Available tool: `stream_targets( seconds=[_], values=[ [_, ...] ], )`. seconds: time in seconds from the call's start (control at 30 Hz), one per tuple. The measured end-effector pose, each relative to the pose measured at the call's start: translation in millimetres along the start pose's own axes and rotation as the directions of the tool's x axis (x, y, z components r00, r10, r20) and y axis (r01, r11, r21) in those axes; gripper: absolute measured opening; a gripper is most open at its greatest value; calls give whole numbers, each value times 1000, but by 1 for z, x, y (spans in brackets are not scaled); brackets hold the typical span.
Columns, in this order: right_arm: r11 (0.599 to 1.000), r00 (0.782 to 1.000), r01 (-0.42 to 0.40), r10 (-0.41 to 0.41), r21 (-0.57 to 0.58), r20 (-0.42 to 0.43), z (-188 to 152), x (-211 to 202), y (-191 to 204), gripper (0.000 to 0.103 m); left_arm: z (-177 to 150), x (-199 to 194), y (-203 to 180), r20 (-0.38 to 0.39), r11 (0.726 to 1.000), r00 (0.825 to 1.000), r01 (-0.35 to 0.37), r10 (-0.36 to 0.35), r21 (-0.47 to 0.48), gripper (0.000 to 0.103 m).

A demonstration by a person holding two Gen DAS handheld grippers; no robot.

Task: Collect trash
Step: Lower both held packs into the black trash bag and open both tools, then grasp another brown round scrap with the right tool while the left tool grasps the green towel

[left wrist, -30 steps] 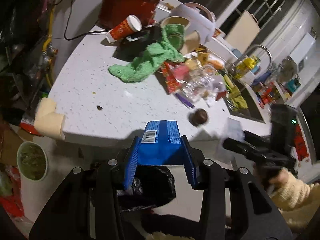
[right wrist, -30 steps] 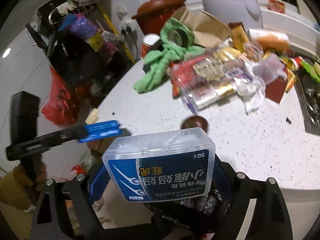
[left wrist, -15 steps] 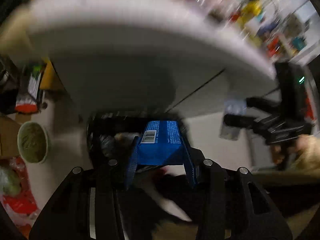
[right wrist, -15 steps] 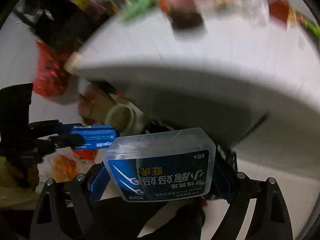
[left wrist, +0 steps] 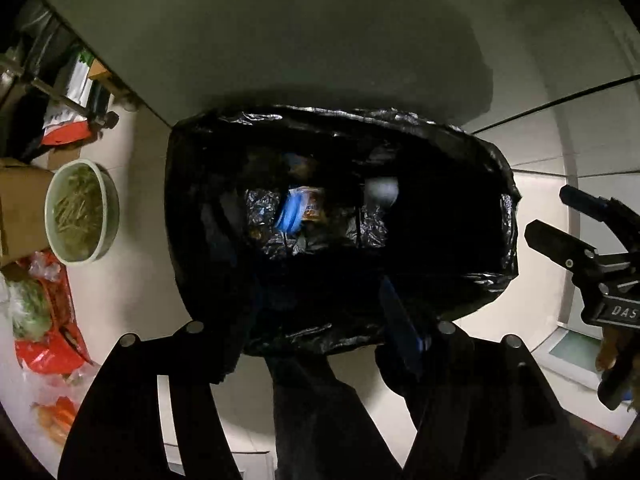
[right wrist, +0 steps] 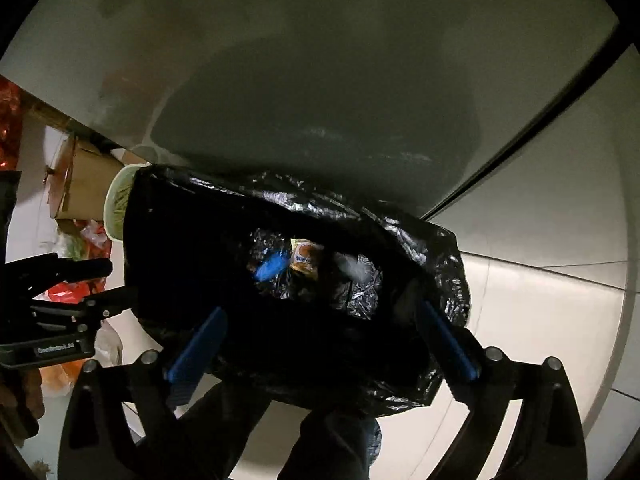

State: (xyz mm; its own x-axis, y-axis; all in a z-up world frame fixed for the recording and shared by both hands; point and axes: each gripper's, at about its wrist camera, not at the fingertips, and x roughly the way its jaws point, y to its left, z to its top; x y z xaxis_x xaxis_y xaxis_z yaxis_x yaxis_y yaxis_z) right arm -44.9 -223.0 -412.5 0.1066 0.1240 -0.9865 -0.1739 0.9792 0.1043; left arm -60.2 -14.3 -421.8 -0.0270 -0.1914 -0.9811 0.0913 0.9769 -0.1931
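Two sets of tongs point down over a black-lined bin (left wrist: 472,216) on the floor beneath the worktop (left wrist: 320,32). Left tongs (left wrist: 320,308) are opening, nothing between them; right tongs (right wrist: 320,340) stand spread wide and opening, also bare. Deep in the bin lie a blue packet (left wrist: 290,212), an orange wrapper (right wrist: 305,260) and a pale box (left wrist: 382,190). Beside the bin stands a bowl (left wrist: 82,210) of greens.

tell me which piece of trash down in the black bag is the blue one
The blue packet, lying left of the orange-brown wrapper. The pale whitish piece lies further right in the black bag.
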Motion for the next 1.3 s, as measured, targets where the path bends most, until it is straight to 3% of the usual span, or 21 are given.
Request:
stream_targets(
  seconds=[0.07,0.17,0.23,0.27,0.33,0.4,0.5,0.53,0.63,0.7,0.8,0.83,0.9,1.0,1.03,1.13,1.23,1.3],
  values=[
    [1000,1000,-20,20,3,14,-1,-14,-1,95,-7,-11,-2,17,1000,1000,-2,2,5,62],
    [995,991,-95,98,-37,95,-2,-72,10,95,-20,-55,-9,83,999,996,25,-28,31,62],
    [984,970,-158,171,-83,172,0,-130,21,95,-29,-91,-14,134,998,989,52,-57,44,64],
    [979,958,-176,194,-104,211,1,-154,25,95,-31,-106,-17,156,997,985,62,-69,48,72],
    [968,915,-196,238,-156,327,8,-216,34,96,-38,-156,-25,246,994,964,90,-101,55,81],
    [963,840,-182,257,-198,478,18,-275,40,98,-40,-193,-32,325,993,939,102,-116,61,87],
    [973,730,-108,218,-205,648,38,-316,41,97,-35,-236,-44,432,993,894,94,-117,74,88],
    [977,720,-85,196,-196,666,47,-320,41,98,-32,-246,-47,454,993,884,91,-116,77,88],
    [982,727,-53,163,-181,667,79,-308,40,97,-23,-268,-52,509,994,854,77,-106,77,89],
    [981,752,-26,146,-193,642,98,-294,43,97,-18,-276,-51,529,996,844,68,-90,62,89],
    [975,791,-26,157,-223,591,114,-277,42,72,-16,-280,-47,538,997,839,70,-75,30,89],
    [971,814,-54,177,-232,553,122,-269,40,62,-15,-281,-45,539,997,839,69,-69,20,89],
    [973,831,-61,175,-225,529,120,-262,41,59,-15,-283,-41,543,998,837,64,-57,7,89],
    [972,832,-35,157,-232,531,119,-260,40,48,-13,-286,-35,546,998,836,61,-47,-8,89],
    [971,835,-34,158,-237,528,118,-260,40,41,-11,-287,-33,551,998,833,63,-45,-14,89],
    [970,838,-63,179,-235,516,116,-264,37,40,2,-296,-31,574,998,817,68,-50,-11,89],
    [971,825,-94,200,-220,528,109,-277,29,40,29,-311,-38,625,998,778,63,-60,17,89],
    [972,816,-120,212,-201,538,104,-287,25,40,57,-320,-48,664,999,747,16,-41,43,89]
  ],
)
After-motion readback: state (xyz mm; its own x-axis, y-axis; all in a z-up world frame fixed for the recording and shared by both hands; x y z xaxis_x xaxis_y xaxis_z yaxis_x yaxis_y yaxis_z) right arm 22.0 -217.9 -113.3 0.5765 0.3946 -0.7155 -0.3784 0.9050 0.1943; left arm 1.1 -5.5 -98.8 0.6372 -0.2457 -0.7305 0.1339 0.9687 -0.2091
